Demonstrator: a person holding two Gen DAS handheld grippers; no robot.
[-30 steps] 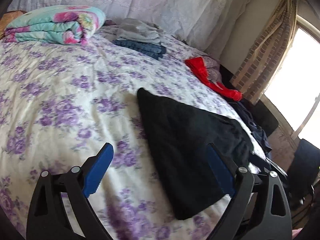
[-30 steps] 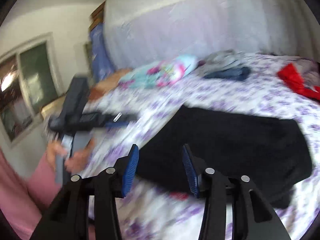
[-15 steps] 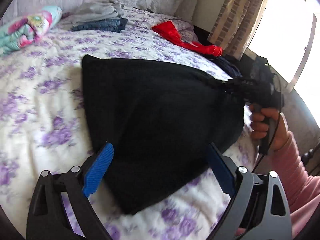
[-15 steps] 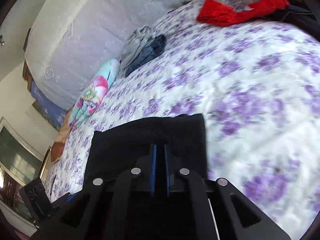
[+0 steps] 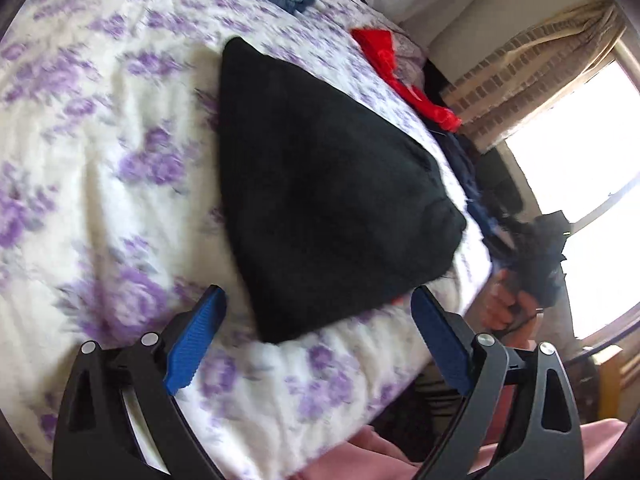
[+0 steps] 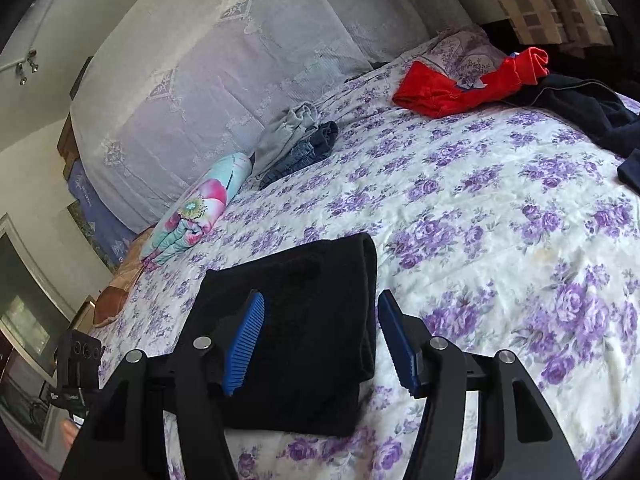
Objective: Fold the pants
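Right wrist view shows the right hand-held gripper (image 6: 320,340), jaws just spread and empty, nearer above the folded black pants (image 6: 304,320) on the bed (image 6: 500,220), whose long axis runs leftward.

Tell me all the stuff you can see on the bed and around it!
Folded black fabric pants: one, black, near edge of the bed.
White bedspread with purple flowers: one, covers the bed.
Crumpled red garment: one, red, far right by a pillow.
Folded grey and blue denim clothes: small stack, by the headboard.
Rolled turquoise and pink floral blanket: one, left of that stack.
Dark navy clothes: pile, right edge of the bed.
Pale padded headboard: one, behind the bed.
Left tongs: open, blue pads, above the pants' corner.
Right tongs: just opened, over the pants, not gripping.
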